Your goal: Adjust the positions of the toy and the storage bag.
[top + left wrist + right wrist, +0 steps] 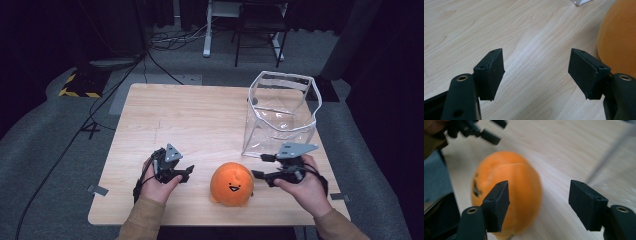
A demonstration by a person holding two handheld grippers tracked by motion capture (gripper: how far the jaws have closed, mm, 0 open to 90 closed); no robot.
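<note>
An orange toy [231,184] with a little face sits on the worktop [200,120], near the front edge at 6 o'clock. A clear bag [280,115] stands open just behind it, at about 1 o'clock from the toy. The left gripper [186,173] is at the toy's 9 o'clock, the right gripper [260,175] at its 3 o'clock. Both are wide open and hold nothing. It looks like the reach-in step. Next, one gripper must close on the soft toy, perhaps to lift it into the bag.

Black chair [260,25] beyond the table; perhaps cables [170,40] beside.
</note>
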